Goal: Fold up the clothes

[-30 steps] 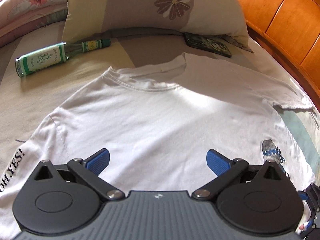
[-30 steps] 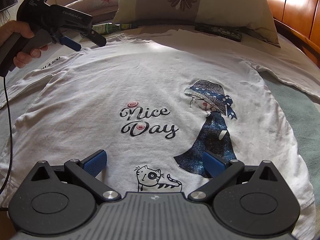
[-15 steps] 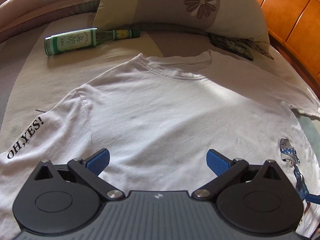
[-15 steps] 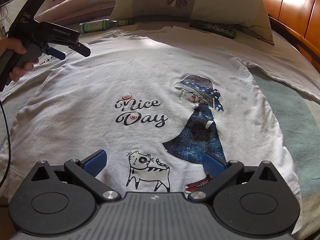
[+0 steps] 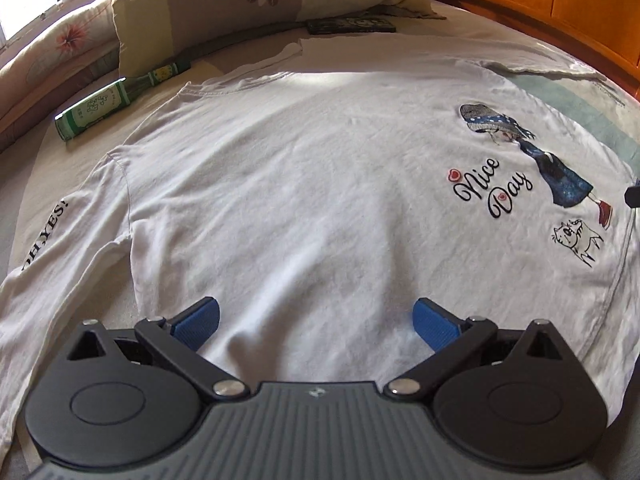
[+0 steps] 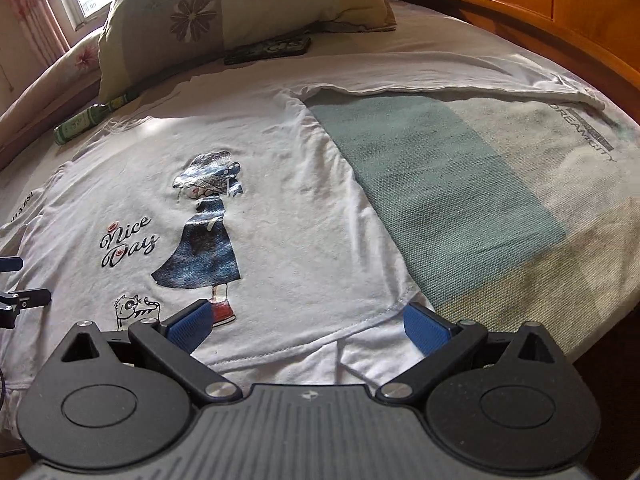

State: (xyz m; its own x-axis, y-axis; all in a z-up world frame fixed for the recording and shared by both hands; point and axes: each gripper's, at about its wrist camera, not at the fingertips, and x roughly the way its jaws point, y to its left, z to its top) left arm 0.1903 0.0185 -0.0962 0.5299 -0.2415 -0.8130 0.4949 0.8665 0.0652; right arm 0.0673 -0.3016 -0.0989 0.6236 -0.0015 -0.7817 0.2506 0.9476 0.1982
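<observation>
Sleeve lettering (image 5: 44, 236) (clearer leftward)

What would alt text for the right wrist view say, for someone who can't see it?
A white long-sleeved T-shirt printed with "Nice Day", a girl in a blue dress and a cat lies spread flat on a bed, its hem nearest the camera. The open right tongs with blue pads hover over that hem. Behind lie a green glass bottle and a floral pillow.

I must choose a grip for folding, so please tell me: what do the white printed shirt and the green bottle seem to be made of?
White printed long-sleeved shirt: soft matte knit, probably cotton, with stitched seams. Green labelled bottle: glossy, likely glass, though plastic is possible.
</observation>
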